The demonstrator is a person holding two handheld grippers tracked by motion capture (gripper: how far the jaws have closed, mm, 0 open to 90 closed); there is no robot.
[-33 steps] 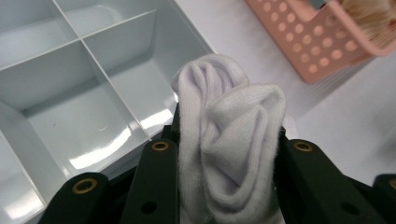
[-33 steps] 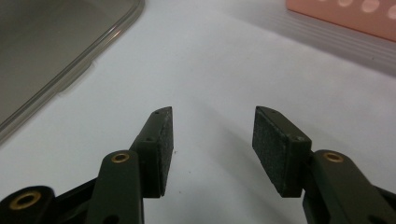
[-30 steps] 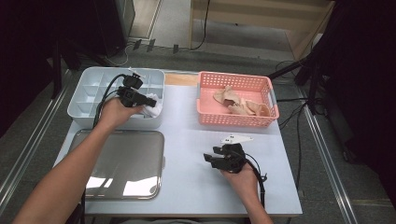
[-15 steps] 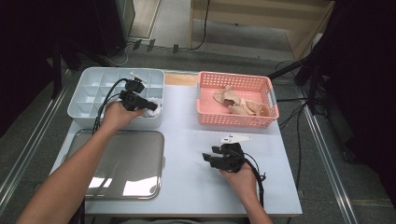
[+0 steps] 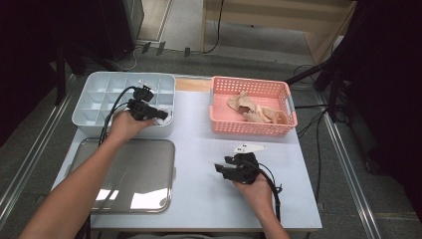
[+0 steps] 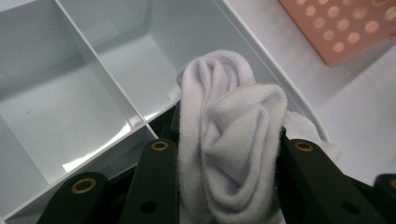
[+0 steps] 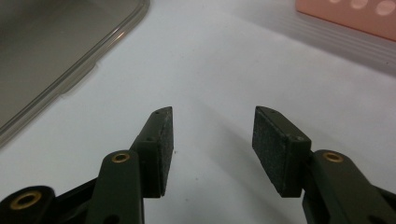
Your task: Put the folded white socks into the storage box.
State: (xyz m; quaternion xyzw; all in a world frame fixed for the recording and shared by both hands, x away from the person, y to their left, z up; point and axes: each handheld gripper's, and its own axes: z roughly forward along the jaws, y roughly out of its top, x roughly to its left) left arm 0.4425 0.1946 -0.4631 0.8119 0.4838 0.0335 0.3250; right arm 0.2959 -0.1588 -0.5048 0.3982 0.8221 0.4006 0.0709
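White ribbed cloth fills the left gripper (image 6: pixel 224 186): a rolled sock (image 6: pixel 231 140) is squeezed between its two black jaws, the roll's long axis running out along the jaws toward the divided bin (image 5: pixel 94 107) at the table's far left. From the high view, that gripper hangs over the bin's near right corner, and in the left gripper view the sock's free end sits above the partition wall, with an open compartment (image 6: pixel 154 70) just beyond and slightly left of it. The coming move, by my reading, turns on that offset: the bundle must go a little forward and down so it clears the divider and lands inside one cell rather than straddling the rim, where a loose fold already drapes over the outer wall. Near the table's front left lies a metal tray (image 5: pixel 124 174). Further right, the right gripper (image 7: pixel 212 149) rests low over bare table (image 7: pixel 224 60), jaws parted with nothing between them. At far right, the pink basket (image 5: pixel 219 107) holds beige socks (image 5: pixel 251 109), nearer the right hand.
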